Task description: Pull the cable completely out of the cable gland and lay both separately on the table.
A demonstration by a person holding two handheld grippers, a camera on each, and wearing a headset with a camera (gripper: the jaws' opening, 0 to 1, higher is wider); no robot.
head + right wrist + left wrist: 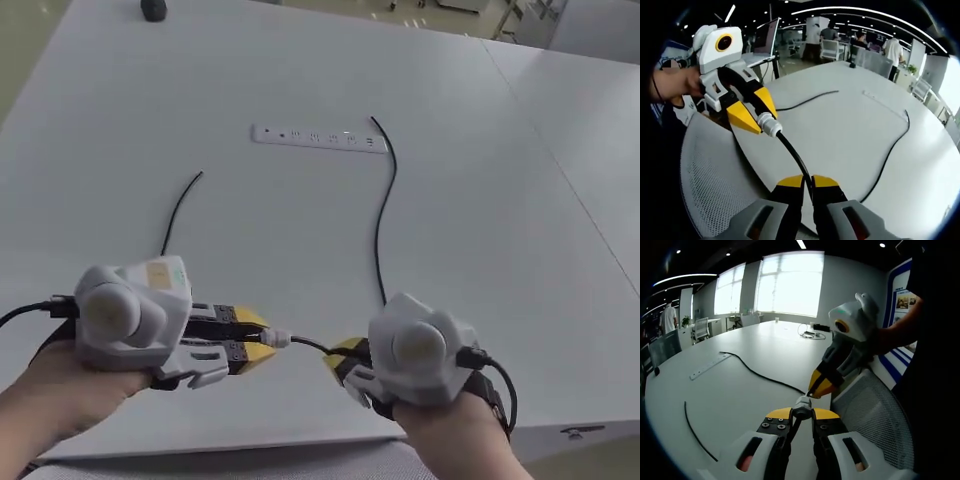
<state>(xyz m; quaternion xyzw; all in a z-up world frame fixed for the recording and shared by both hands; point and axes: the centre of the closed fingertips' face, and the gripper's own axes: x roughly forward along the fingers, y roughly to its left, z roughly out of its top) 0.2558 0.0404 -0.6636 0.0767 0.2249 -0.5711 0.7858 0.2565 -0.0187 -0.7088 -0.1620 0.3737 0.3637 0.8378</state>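
Carefully, I had the left tongs (801, 414) clamped on the cable gland (802, 404), right tongs (807, 181) pinching the cable (791, 148); pulling straight apart seemed best.

clearance | table (480, 200) mostly open | obstacles: power strip (318, 138), short cable (180, 210) (both ahead)

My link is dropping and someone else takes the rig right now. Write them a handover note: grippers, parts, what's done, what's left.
Left gripper: shut on the cable gland, held near the table's front edge.
Right gripper: shut on the cable, close beside the gland.
The cable runs out of the gland through the right jaws; the rest lies on the table.
Done: both parts gripped. The cable is still in the gland.
Left: pull the cable free, then lay both separately on the table.
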